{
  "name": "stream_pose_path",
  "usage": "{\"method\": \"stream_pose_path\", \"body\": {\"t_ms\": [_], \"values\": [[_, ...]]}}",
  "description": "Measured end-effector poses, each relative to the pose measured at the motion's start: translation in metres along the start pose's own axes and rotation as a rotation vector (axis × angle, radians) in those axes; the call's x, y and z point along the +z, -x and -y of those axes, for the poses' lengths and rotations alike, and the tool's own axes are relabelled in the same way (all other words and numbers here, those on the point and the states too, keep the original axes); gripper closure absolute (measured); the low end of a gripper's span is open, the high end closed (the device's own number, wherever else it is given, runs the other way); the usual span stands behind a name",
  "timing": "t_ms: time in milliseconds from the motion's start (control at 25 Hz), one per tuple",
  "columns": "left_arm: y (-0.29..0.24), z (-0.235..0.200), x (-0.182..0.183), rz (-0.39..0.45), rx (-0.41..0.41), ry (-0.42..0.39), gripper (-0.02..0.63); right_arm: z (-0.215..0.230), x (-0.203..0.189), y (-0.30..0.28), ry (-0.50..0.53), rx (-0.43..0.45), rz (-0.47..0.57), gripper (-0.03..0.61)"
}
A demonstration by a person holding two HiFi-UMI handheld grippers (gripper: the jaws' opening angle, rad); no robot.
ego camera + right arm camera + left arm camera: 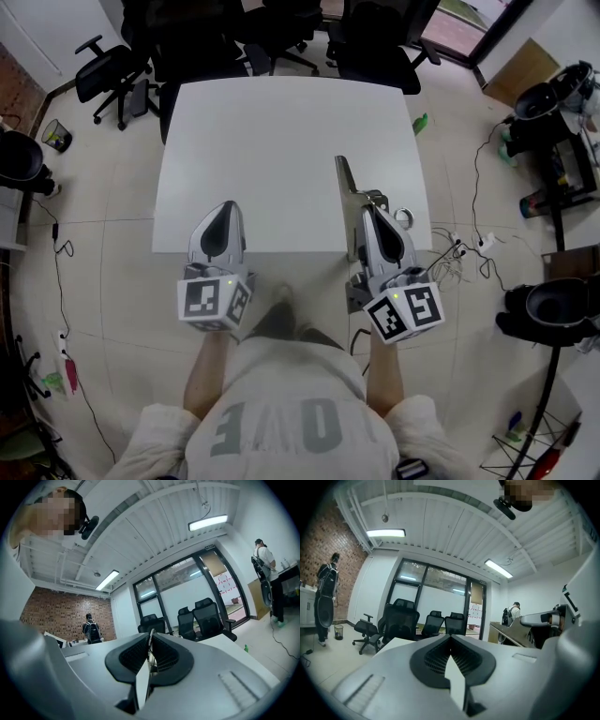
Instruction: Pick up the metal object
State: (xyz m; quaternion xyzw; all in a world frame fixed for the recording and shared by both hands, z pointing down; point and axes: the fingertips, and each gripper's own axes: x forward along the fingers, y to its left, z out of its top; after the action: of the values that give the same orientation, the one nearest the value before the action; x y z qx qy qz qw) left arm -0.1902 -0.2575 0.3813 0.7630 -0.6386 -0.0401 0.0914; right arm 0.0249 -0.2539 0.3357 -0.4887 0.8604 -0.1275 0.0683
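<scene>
1. Your right tongs (368,208) are almost together and clamped on the long grey metal object (345,192). In the right gripper view a thin metal edge (150,654) stands between the pads (165,652).
2. The object is at the near right edge of the white rectangular surface (272,141). Its long bar points away from you, just beside the right tongs on their left. A small metal ring (403,217) shows on the other side; I cannot tell if it belongs to the object.
3. I cannot tell if the object rests on the surface or is already a little above it.
4. Your left tongs (227,208) are closed w/ nothing between them. They are over the near edge, well apart from the object.
5. Step in hand, as I judge it: the lift. The grip is on a thin part & much of the bar sticks out in front, so the bar may pivot or droop.
6. Go straight up, slowly, w/ the tongs level & no roll of the wrist.
7. Hold the squeeze firm; I think thin metal slips easily on soft pads.
8. If the front end sinks, stop & put it down again, then re-grip nearer the middle.
9. Leave the left tongs aside, so they do not knock the bar.
</scene>
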Motion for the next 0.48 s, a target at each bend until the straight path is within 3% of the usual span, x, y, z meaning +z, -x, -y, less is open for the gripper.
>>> {"method": "stream_pose_path", "body": {"t_ms": [280,480], "values": [[0.083,0.02,-0.034,-0.019,-0.003,0.011,0.615,-0.038,-0.04,0.087,-0.004,0.0,-0.019,0.548],[0.177,0.066,-0.029,0.009,-0.006,0.018,0.615,-0.073,-0.042,0.185,0.004,0.021,-0.044,0.548]]}}
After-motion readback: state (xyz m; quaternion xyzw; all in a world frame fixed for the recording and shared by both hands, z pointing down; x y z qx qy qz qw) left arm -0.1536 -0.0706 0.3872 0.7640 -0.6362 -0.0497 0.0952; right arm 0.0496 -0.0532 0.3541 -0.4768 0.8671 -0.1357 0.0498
